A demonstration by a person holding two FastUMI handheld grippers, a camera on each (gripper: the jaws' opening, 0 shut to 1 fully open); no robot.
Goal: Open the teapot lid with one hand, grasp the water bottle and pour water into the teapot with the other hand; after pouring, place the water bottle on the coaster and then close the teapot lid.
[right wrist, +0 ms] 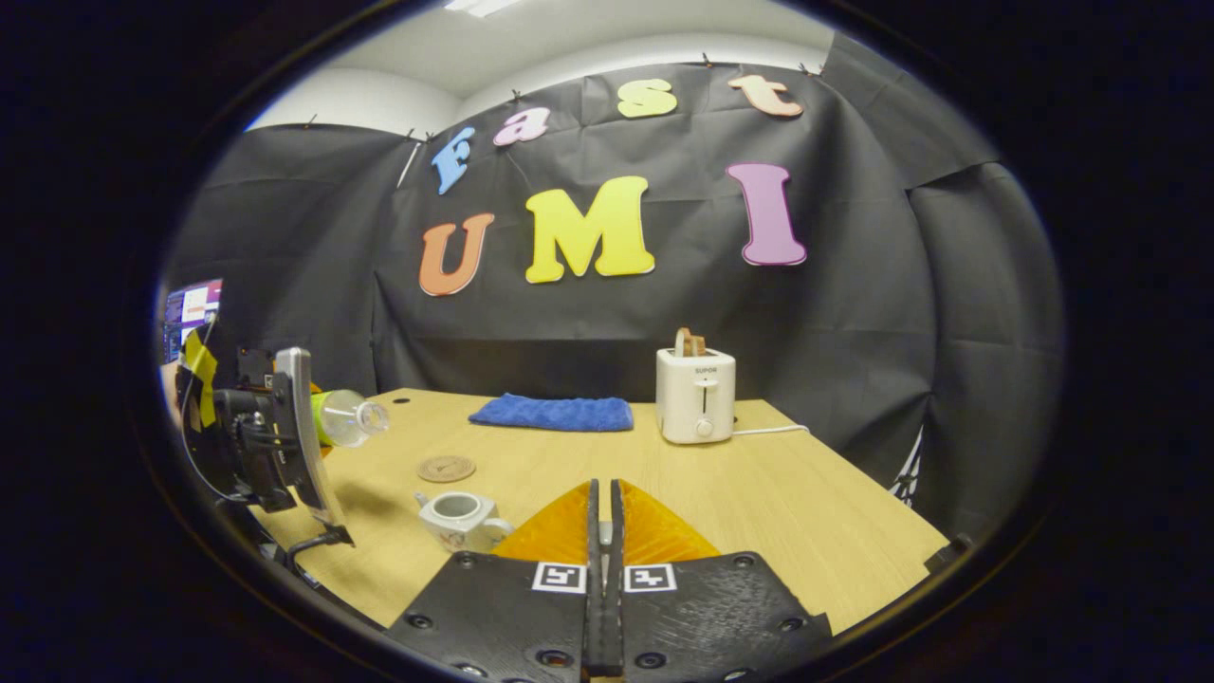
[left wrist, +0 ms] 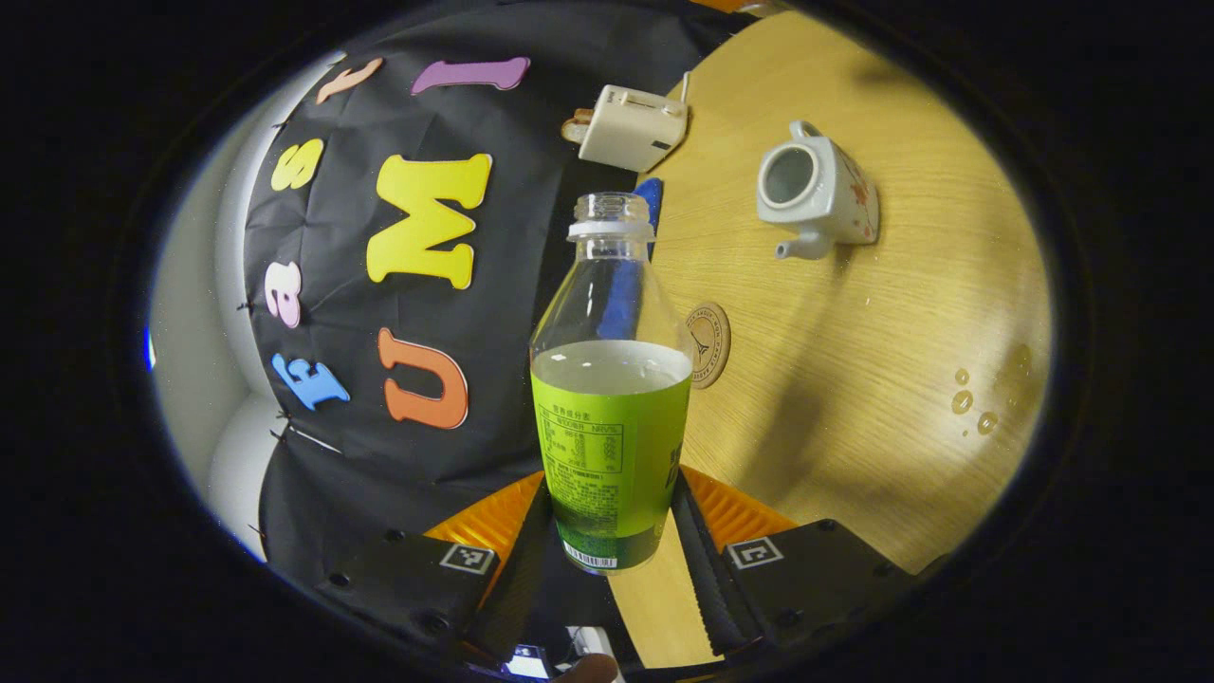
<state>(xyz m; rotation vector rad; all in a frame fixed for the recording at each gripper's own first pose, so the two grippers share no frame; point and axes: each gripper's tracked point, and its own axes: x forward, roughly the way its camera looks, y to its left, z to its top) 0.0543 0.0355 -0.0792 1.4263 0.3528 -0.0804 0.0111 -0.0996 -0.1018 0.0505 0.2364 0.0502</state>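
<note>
Between the left gripper's [left wrist: 612, 560] jaws, clamped low on its label, the water bottle [left wrist: 612, 379] hangs tilted above the table [left wrist: 854, 379], near the lidless teapot [left wrist: 818, 190]. Thin plastic, half full, likely light, squashy, slippery. Right gripper [right wrist: 603, 531] jaws together; whether they pinch the lid cannot be told.

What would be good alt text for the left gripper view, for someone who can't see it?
The left gripper holds an uncapped water bottle, partly full with a green label, between its jaws over a wooden table. Beyond it are a round coaster, a white teapot with its lid off, and a white toaster.
</note>
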